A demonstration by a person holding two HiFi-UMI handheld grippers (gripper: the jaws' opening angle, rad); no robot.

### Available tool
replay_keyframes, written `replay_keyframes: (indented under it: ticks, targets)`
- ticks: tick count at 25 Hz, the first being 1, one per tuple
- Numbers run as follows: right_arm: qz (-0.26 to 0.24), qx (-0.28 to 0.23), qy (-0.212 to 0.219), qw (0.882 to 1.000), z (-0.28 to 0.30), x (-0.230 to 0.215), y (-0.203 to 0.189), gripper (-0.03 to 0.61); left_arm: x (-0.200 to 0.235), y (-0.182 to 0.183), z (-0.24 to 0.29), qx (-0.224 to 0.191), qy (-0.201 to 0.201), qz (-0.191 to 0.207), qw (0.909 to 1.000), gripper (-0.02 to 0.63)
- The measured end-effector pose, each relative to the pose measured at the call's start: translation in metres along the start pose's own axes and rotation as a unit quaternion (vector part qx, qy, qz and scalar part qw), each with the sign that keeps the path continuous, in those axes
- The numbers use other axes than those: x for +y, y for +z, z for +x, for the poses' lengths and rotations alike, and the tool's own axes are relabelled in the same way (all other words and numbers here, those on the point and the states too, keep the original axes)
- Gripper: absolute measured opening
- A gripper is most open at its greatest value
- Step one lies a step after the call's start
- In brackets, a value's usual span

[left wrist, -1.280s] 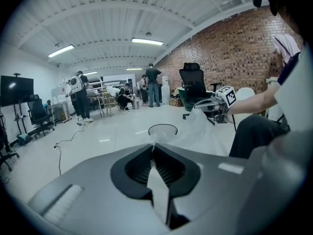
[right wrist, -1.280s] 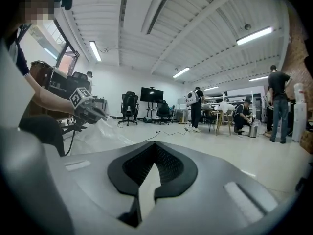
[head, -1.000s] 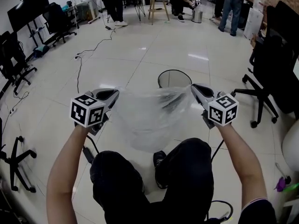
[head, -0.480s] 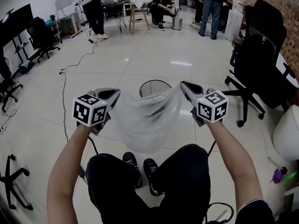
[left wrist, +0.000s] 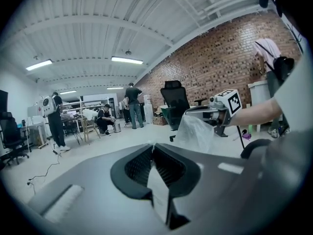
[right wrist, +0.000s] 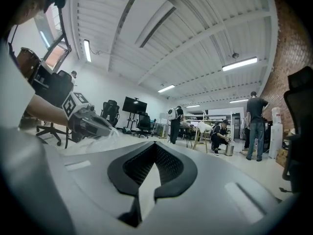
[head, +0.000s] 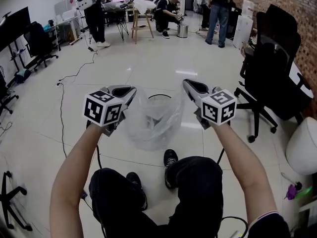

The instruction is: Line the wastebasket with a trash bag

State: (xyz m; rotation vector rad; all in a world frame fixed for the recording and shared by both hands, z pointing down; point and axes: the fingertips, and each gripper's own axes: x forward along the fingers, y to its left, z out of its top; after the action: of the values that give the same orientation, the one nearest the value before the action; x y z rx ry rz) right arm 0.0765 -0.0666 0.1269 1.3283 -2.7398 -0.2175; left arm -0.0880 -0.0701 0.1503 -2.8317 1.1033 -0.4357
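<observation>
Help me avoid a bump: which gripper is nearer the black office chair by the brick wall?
Right. The right gripper holds the clear plastic trash bag on the side toward the black office chair; the left gripper holds its far side.

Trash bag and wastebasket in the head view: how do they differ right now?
The trash bag is clear, crumpled film hanging in the air; the wastebasket is rigid, round and dark-rimmed, standing on the floor. The trash bag is pinched at its edge by the shut left gripper and right gripper; nothing touches the wastebasket. Shared: both lie between the two grippers in this view, the trash bag in front, not yet in the wastebasket.
</observation>
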Motion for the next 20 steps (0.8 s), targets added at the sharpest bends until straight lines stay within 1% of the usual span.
replay_keyframes:
  ticks: [5, 9, 13, 17, 20]
  targets:
    - [-0.016, -0.011, 0.0, 1.0, 0.026, -0.021, 0.02, 0.002, 0.017, 0.026, 0.03, -0.013, 0.001, 0.0, 0.9999, 0.011]
    - [-0.011, -0.019, -0.008, 1.0, 0.039, -0.05, 0.03, 0.002, 0.029, 0.051, 0.057, -0.028, 0.0, -0.003, 0.9996, 0.011]
    - [-0.01, -0.031, -0.021, 0.999, 0.052, -0.079, 0.042, 0.002, 0.044, 0.079, 0.087, -0.052, -0.003, -0.009, 0.9986, 0.011]
    - [-0.012, -0.04, -0.029, 0.999, 0.066, -0.104, 0.054, 0.002, 0.052, 0.103, 0.121, -0.073, -0.015, -0.013, 0.9971, 0.011]
    - [-0.012, -0.042, -0.031, 0.999, 0.08, -0.121, 0.057, 0.002, 0.054, 0.112, 0.146, -0.081, -0.027, -0.011, 0.9963, 0.011]
